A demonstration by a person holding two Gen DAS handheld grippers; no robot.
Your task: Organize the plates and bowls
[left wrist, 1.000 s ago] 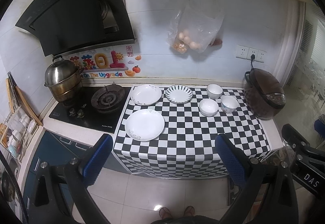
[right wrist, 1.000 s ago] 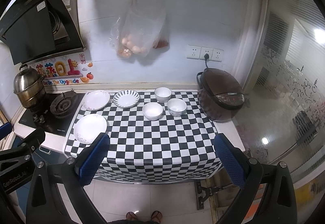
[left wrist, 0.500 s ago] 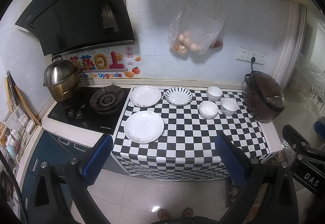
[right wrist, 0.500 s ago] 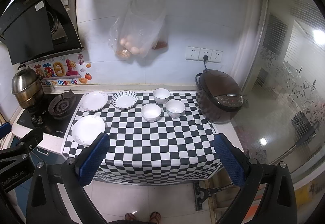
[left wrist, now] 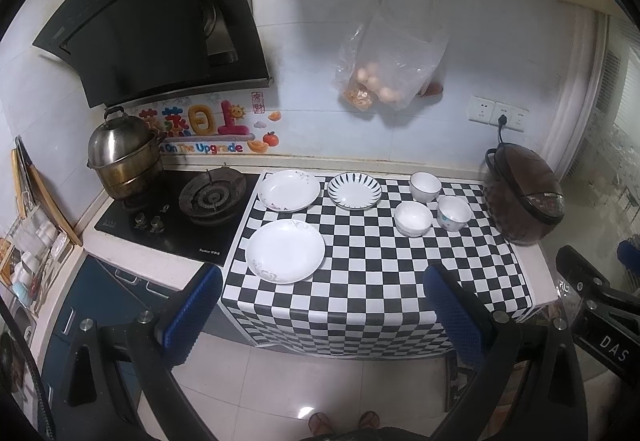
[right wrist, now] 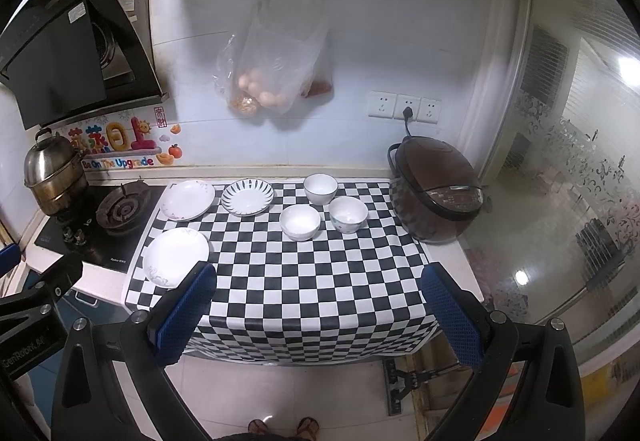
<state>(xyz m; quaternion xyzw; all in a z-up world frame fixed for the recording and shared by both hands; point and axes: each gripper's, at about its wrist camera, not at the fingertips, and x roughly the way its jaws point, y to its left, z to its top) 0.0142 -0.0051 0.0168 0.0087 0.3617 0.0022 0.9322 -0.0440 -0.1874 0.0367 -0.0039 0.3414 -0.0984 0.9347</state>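
Hanging back from the surface [left wrist: 536, 253], both tools sit released with nothing between their blue pads: the left tool [left wrist: 320, 305] and the right tool [right wrist: 316, 305] each have their jaws spread wide, in front of the near edge of the checkered cloth [right wrist: 304, 281].

The cloth covers most of the surface and drapes over the front edge. Three plates lie on its left part. A large white plate [left wrist: 285, 251] sits near the front-left corner, close to the cloth's left edge beside the gas hob [left wrist: 176, 213]. Behind it a second white plate [left wrist: 289, 189] lies against the back-left corner, and just beside that, to the right, a plate with dark radial stripes [left wrist: 354, 191]; the two rims are near each other but I cannot tell if they touch.

Three bowls cluster to the right of the plates: one at the back [left wrist: 425, 186], one in front of it to the left [left wrist: 413, 218] and one to the right [left wrist: 453, 213]. The front two stand just beside each other. The right bowl is near the brown rice cooker [left wrist: 522, 197], which fills the right end of the surface.

The whole front half of the cloth, from the large plate rightward to the cooker, is bare. A steel pot [left wrist: 122, 157] stands at the hob's back-left, and a plastic bag [left wrist: 390, 65] hangs on the wall above the plates.
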